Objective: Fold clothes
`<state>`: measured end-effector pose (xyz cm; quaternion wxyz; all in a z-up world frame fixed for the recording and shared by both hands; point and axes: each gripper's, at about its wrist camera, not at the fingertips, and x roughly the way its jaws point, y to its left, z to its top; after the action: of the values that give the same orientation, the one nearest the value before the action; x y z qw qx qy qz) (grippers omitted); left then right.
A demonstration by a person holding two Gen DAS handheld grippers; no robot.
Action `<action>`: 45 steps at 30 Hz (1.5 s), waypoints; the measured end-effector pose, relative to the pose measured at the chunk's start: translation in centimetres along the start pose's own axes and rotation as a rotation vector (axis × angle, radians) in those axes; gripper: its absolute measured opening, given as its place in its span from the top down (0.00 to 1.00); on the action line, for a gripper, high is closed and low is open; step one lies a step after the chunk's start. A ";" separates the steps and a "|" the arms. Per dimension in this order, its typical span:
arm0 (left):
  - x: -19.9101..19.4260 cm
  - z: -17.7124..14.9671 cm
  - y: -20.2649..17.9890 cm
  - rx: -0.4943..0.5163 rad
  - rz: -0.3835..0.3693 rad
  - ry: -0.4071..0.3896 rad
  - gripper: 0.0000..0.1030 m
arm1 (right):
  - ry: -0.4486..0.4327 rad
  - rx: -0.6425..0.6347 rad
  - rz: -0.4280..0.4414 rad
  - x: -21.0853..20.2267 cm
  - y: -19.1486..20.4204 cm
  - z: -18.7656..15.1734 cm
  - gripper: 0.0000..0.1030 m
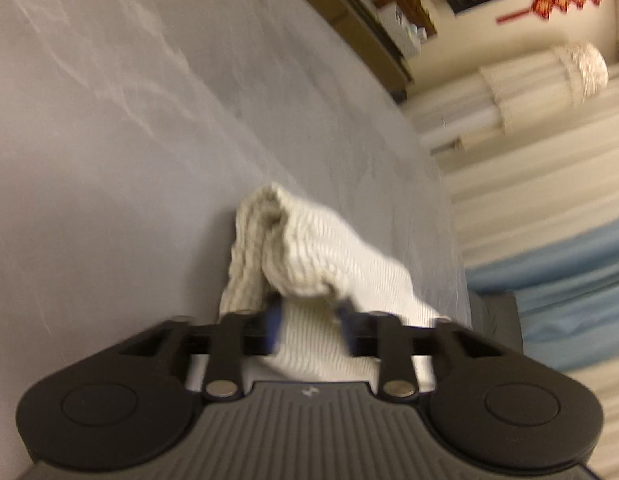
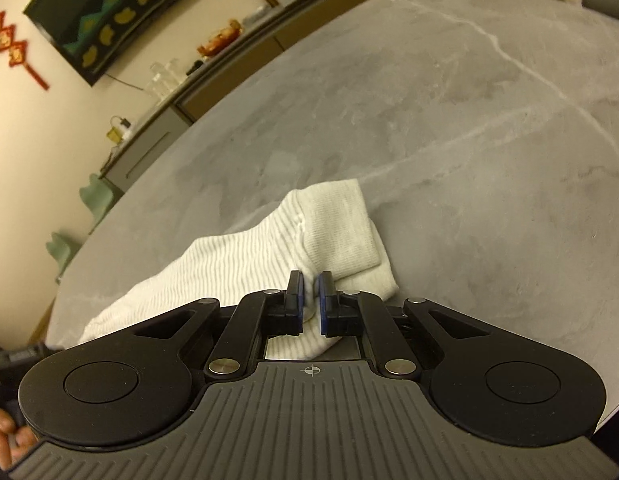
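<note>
A white ribbed garment (image 1: 309, 256) rises in a bunched fold off the grey marble table (image 1: 129, 140). My left gripper (image 1: 310, 320) has its blue pads on either side of a thick wad of this cloth; the picture is blurred. In the right wrist view the same garment (image 2: 245, 256) lies stretched toward the lower left, its plain cuff (image 2: 341, 232) folded over on top. My right gripper (image 2: 310, 302) is nearly closed, pinching the cloth just below the cuff.
The table edge (image 2: 121, 200) curves along the left, with a low sideboard (image 2: 157, 132) and a dark wall panel (image 2: 109, 12) beyond. Pale curtains (image 1: 529, 168) and blue fabric (image 1: 569, 292) lie past the table's right edge. A hand (image 2: 3, 440) shows at bottom left.
</note>
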<state>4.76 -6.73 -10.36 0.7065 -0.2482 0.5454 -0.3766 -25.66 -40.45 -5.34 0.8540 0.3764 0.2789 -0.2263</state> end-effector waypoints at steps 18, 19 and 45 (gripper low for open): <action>0.0 0.4 0.6 -0.025 0.103 -0.038 0.96 | 0.036 -0.156 -0.061 -2.5 3.6 -5.3 0.95; -0.1 0.4 0.6 -0.023 0.108 -0.040 0.96 | 0.037 -0.156 -0.065 -2.2 3.4 -5.4 0.95; -1.9 0.2 -0.3 0.076 -0.003 -0.042 0.54 | 0.014 -0.221 -0.105 1.5 2.7 3.1 0.93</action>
<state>4.68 -5.38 -8.95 0.7260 -0.2300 0.5156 -0.3927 -22.01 -41.48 -3.17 0.8752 0.2666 0.3274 -0.2362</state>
